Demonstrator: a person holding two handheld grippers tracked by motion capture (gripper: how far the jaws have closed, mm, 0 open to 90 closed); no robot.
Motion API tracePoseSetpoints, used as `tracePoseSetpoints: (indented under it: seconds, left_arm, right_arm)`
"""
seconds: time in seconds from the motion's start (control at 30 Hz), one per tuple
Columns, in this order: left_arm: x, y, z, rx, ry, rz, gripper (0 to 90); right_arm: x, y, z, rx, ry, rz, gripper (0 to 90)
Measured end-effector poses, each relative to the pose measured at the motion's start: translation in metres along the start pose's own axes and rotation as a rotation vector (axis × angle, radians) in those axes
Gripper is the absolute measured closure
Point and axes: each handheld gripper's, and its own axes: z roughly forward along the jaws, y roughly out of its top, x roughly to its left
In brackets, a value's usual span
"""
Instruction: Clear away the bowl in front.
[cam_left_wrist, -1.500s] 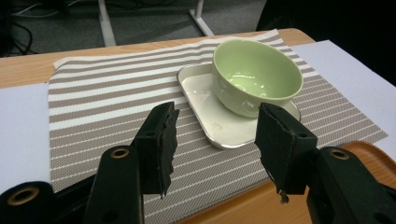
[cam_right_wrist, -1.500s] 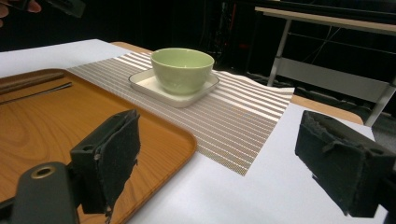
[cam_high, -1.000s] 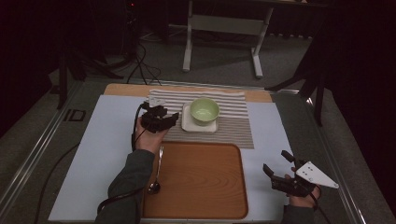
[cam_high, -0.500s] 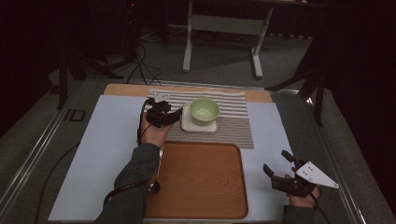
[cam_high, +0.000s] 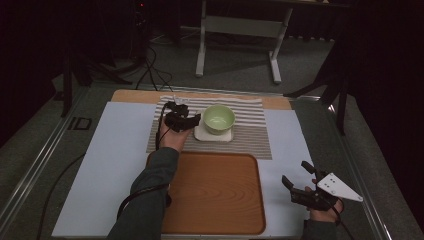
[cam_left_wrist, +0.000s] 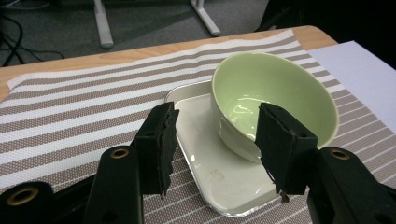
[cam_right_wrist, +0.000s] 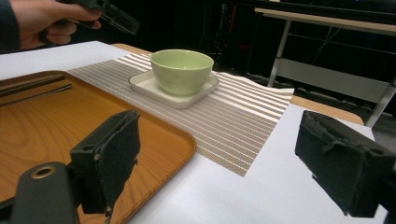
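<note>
**Left gripper parted at the bowl's near side; right gripper idle beside the tray**

In the left gripper view the left gripper (cam_left_wrist: 212, 140) has its two black jaws parted with nothing pressed between them. The right-hand jaw stands in front of the near wall of the green bowl (cam_left_wrist: 275, 100); whether it touches cannot be told. The left-hand jaw hangs over the bare near corner of the white square dish (cam_left_wrist: 205, 158). The bowl stands upright on that dish, toward its far right part, leaving a free strip of dish on the gripper's side.

The dish lies on the striped placemat (cam_high: 250, 137), roughly at its middle, with open mat on every side of the dish. In the high view the left gripper (cam_high: 187, 120) sits just left of the bowl.

The wooden tray (cam_high: 215, 192) lies on the person's side of the placemat, its far edge running along the mat's near edge. The right gripper (cam_high: 302, 182) is held well apart from the bowl, off the tray's right edge over the pale table cover (cam_high: 107, 155), its jaws released and empty.

Compared with a second ago, the left gripper has come closer to the bowl and dish, its opening unchanged. The right gripper has kept its place beside the tray.
</note>
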Motion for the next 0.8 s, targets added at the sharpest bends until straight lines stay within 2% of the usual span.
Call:
tracePoseSetpoints:
  seconds: [0.23, 0.53, 0.8]
  left_arm:
    - [0.0, -0.001, 0.016, 0.026, -0.003, -0.022, 48.2]
    - [-0.01, 0.004, 0.032, 0.044, -0.012, -0.019, 48.6]
    - [-0.011, 0.007, 0.049, 0.081, 0.004, -0.043, 55.6]
  right_arm:
    - [-0.001, 0.0, 0.0, -0.004, -0.002, 0.004, 13.5]
    - [-0.002, 0.0, -0.001, -0.005, -0.002, 0.006, 13.5]
    - [-0.002, 0.0, -0.001, -0.009, -0.002, 0.01, 13.5]
